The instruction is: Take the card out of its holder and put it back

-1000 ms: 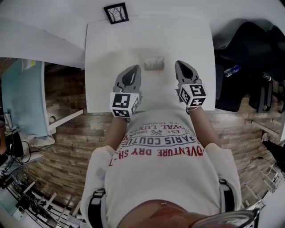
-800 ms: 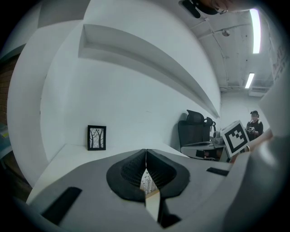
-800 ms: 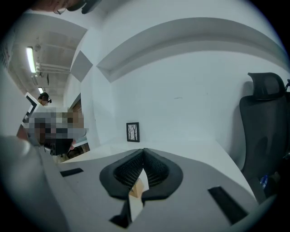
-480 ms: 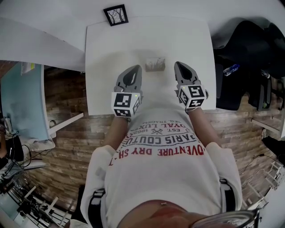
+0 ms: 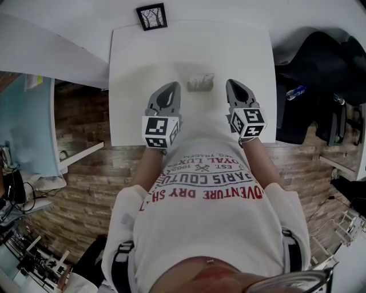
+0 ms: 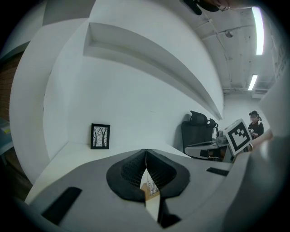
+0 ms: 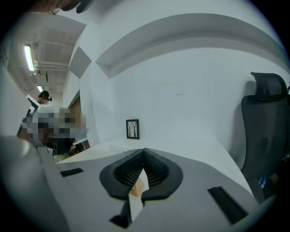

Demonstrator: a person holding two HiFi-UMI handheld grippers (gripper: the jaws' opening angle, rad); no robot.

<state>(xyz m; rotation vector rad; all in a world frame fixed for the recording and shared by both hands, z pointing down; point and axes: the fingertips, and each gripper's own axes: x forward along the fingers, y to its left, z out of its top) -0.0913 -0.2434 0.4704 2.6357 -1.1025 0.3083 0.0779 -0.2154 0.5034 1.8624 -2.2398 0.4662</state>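
1. The card (image 5: 200, 80) stands in its holder (image 5: 199, 87) near the middle of the white worktop (image 5: 143, 51). In the head view both are small and pale, and the card's print cannot be read.
2. Each gripper view shows only a sliver of them through the slot below the jaw tips. The left gripper view gives a bit of wooden holder with dark-printed card above it. The right gripper view gives only a wooden corner. The gripper's own grey body hides the rest.
3. The left gripper (image 5: 172, 87) has its jaws pressed together with nothing between them. It sits just left of the holder, apart from it.
4. The right gripper (image 5: 230, 84) is likewise closed and empty, just right of the holder. Whether either gripper rests on the worktop cannot be told.
5. The person's shirt (image 5: 206, 189) covers the worktop's near edge between the forearms.
6. Behind the holder the worktop runs bare to a black picture frame (image 5: 151, 16) at the far edge by the wall.
7. The left edge drops to a wooden floor (image 5: 86, 131). A black office chair (image 5: 326, 74) stands close to the right edge.
8. Only the head view shows both grippers flanking the holder.
9. The left gripper view alone shows a distant person (image 6: 254, 123). The right gripper view shows the chair's tall back cut off at the right.
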